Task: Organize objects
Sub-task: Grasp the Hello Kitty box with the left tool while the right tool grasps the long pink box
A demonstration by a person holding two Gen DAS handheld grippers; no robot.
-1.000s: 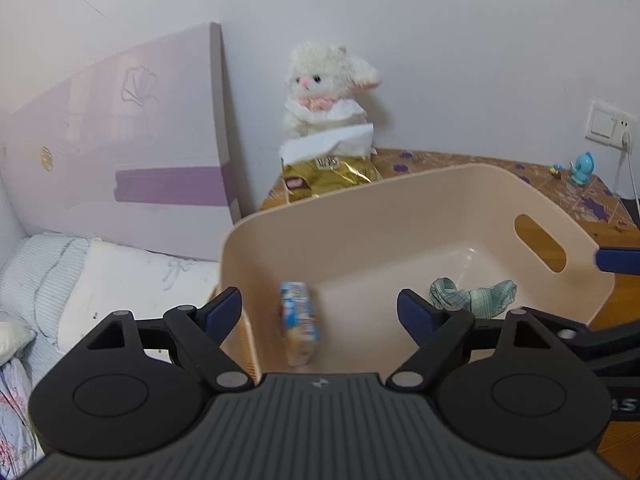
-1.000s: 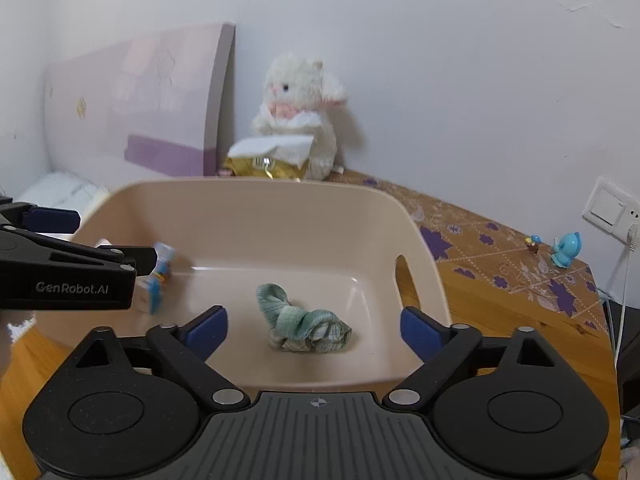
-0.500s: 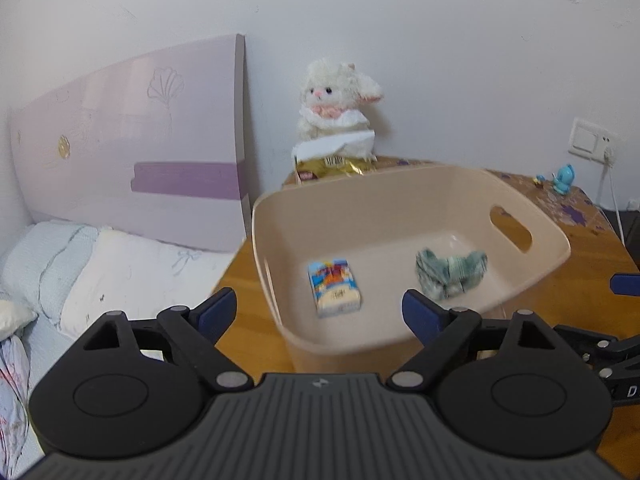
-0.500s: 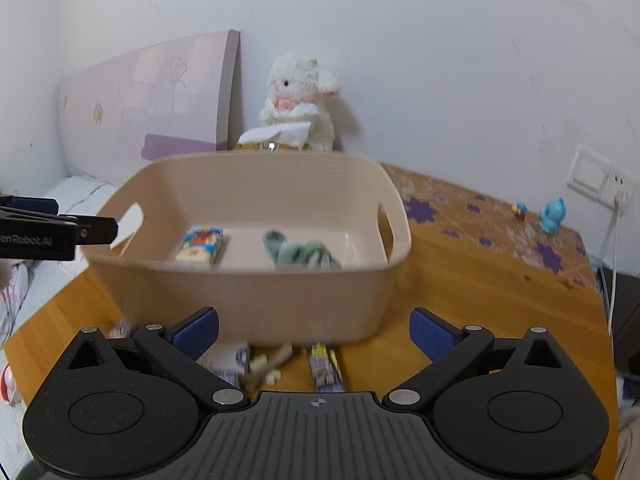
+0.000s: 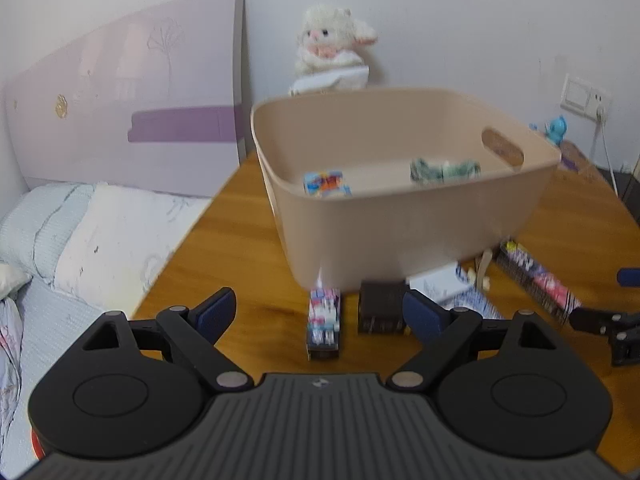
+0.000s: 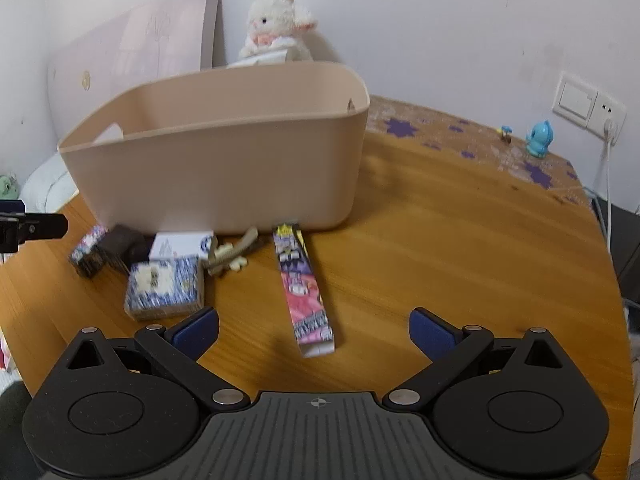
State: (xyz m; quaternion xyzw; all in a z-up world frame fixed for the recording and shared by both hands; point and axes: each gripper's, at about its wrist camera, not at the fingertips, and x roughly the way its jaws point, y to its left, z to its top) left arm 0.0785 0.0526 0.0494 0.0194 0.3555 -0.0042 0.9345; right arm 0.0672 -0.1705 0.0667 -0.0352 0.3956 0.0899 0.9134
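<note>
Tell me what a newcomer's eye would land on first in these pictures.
The big beige bin in the middle of the wooden table dominates, with a small colourful pack and a bundled green cloth inside. Next comes the clutter of small boxes on the table in front of it, above all the long pink and purple box. Behind the bin a white plush toy sits against the wall.

right tongs (image 6: 314,330) – spread, empty | long box (image 6: 303,286) – just ahead
</note>
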